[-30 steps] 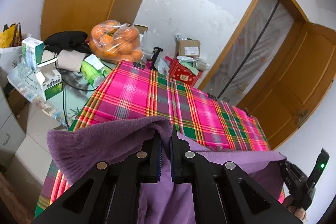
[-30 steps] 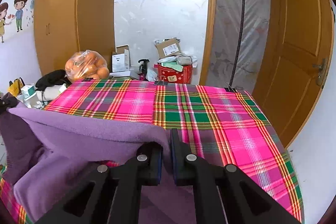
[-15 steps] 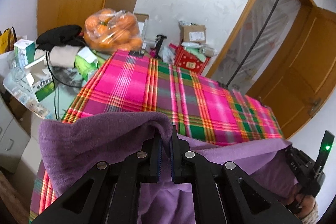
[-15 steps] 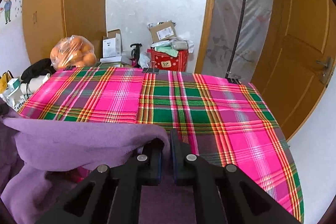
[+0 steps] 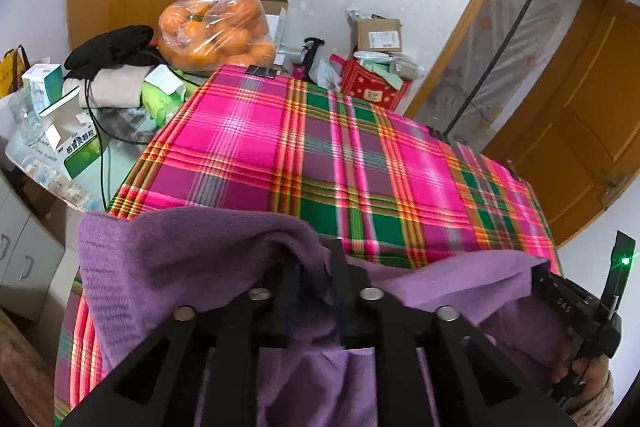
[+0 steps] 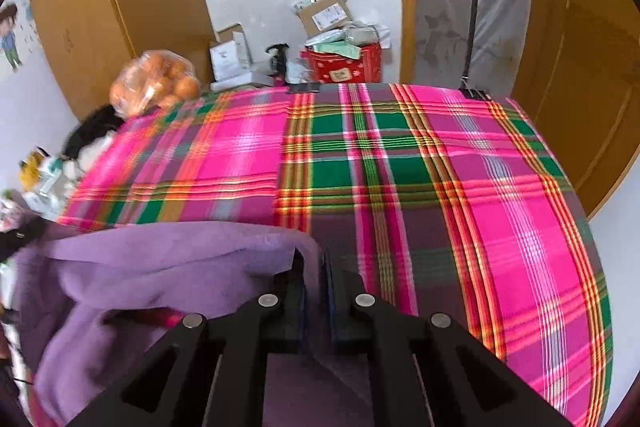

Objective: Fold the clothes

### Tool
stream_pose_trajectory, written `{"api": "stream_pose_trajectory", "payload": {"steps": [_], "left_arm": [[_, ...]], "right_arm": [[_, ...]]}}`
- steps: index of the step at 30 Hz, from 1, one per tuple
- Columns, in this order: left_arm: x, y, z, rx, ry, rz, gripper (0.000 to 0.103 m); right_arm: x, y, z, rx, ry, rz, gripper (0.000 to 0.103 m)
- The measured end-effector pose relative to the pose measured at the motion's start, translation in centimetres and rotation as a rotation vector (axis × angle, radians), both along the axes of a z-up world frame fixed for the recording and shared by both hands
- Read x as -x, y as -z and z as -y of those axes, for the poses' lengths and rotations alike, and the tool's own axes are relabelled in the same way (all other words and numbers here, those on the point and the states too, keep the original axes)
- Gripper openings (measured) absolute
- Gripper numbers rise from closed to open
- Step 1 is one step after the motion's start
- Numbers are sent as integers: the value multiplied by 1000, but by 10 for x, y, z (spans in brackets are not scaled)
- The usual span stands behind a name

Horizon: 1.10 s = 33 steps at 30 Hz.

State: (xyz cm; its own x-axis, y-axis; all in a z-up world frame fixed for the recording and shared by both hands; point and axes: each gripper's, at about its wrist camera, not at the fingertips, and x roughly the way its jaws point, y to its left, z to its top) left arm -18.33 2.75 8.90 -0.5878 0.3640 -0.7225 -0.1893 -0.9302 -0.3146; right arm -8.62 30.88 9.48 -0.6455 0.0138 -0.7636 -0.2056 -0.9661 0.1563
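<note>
the left gripper (image 5: 316,267) is clamped on the upper edge of the purple garment (image 5: 180,259), and the right gripper (image 6: 314,263) pinches the same edge. the garment hangs between them at 6 o'clock over the near edge of the plaid-covered desk (image 6: 440,167).

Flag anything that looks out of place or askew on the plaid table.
Nothing stands out. The purple garment hangs bunched between the left tool and right tool, each shut on its edge, which suits folding. The plaid tablecloth lies flat. The bag of oranges sits intact beyond the far corner.
</note>
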Motion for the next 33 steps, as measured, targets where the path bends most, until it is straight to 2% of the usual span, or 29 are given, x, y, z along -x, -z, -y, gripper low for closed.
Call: {"api": "stream_pose_trajectory", "payload": {"steps": [6, 10, 14, 18, 26, 28, 33], "left_arm": [[-31, -18, -7, 2, 27, -31, 26], [-52, -29, -13, -2, 50, -53, 29], [-72, -35, -32, -25, 138, -64, 32], [-83, -28, -64, -60, 255, -3, 32], [-95, -1, -122, -80, 386, 138, 32], [-96, 4, -133, -90, 407, 168, 32], [-99, 13, -159, -111, 461, 227, 33]], "right_arm": [[-53, -22, -14, 85, -37, -51, 14], [-90, -25, -35, 89, 26, -84, 14], [-114, -17, -57, 146, 89, -98, 14], [-123, -11, -51, 147, 66, -110, 14], [-140, 0, -37, 145, 17, -136, 16], [-139, 3, -31, 102, 11, -111, 22], [-138, 12, -18, -26, 6, -71, 23]]}}
